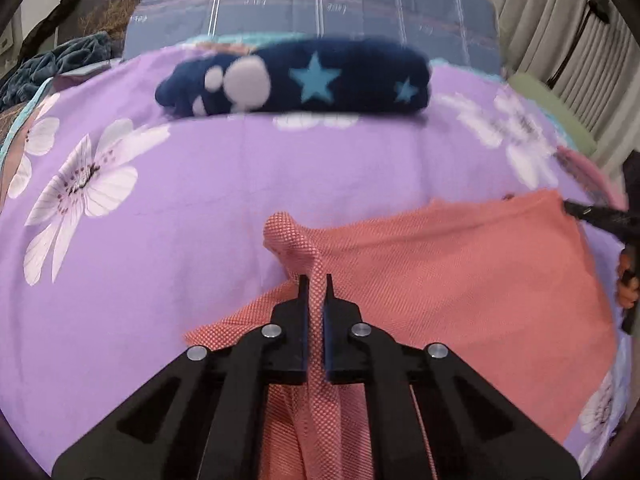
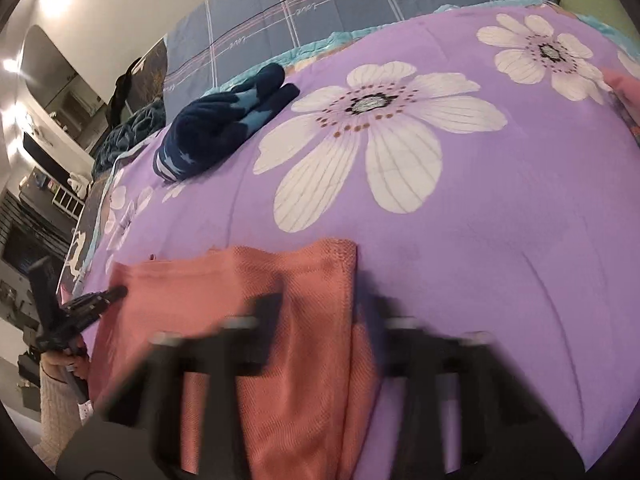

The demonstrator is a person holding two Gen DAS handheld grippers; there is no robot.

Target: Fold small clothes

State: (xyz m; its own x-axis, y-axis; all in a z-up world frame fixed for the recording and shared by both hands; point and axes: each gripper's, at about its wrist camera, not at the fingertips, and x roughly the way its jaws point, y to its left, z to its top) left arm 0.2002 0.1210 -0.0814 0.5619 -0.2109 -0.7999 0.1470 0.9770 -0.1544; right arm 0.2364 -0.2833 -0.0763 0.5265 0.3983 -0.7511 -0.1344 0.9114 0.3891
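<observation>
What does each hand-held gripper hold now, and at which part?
The left hand-held gripper pinches a bunched edge of the coral garment. The right hand-held gripper grips its far corner.

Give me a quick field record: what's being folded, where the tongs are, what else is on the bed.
garment: salmon-pink cloth, lying on the purple flowered bedspread
left tongs: shut on a bunched ridge of the cloth
right tongs: at the cloth's far corner; own view blurred
other item: folded navy star-print piece, further back

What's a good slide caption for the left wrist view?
Left gripper pinching a fold of coral garment on the purple floral bedspread.
</observation>
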